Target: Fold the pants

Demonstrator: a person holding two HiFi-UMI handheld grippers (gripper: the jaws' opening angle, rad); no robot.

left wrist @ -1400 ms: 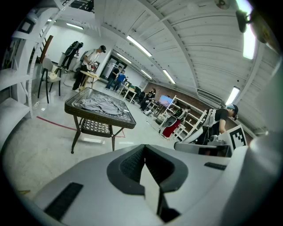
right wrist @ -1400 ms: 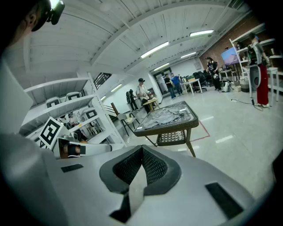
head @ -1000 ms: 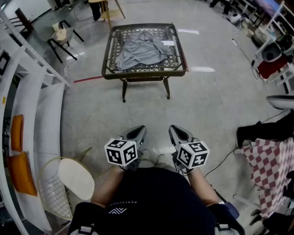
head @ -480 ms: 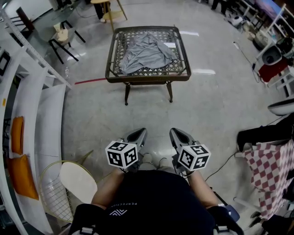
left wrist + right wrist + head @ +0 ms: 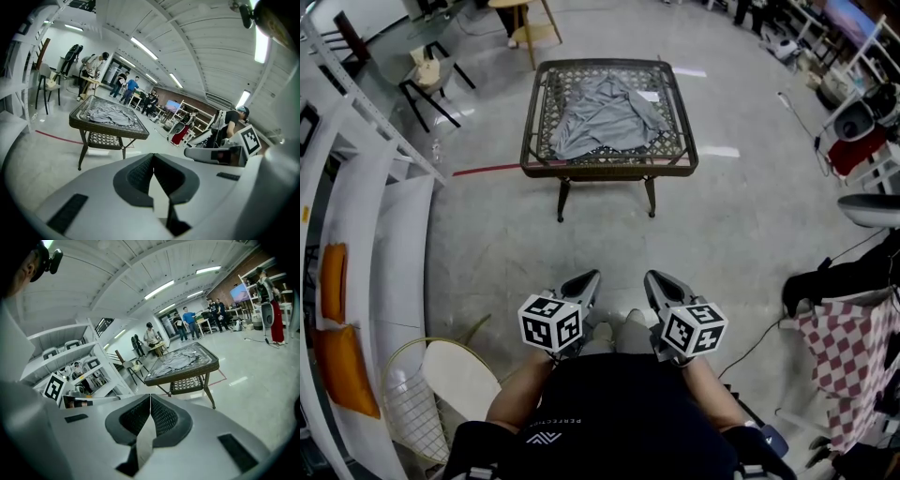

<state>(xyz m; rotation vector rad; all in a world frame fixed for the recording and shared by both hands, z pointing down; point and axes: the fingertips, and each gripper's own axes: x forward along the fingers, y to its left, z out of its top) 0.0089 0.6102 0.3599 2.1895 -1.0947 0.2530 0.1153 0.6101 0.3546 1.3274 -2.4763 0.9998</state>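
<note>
Pants: crumpled grey fabric pants [image 5: 609, 114] lying on the dark square wicker table [image 5: 609, 170].
Left tongs [image 5: 584, 281]: closed, empty, well apart from the table.
Right tongs [image 5: 656, 279]: closed, empty.

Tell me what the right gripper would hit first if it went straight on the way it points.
The shut right gripper aims forward and slightly down. It would probably meet the bare floor short of the lattice-top table, otherwise that table's near rim. Depth is unclear.

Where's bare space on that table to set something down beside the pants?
Bare lattice runs along the table's left rim and at its near right corner, on either side of the grey pants. The middle is crowded, covered with cloth.
</note>
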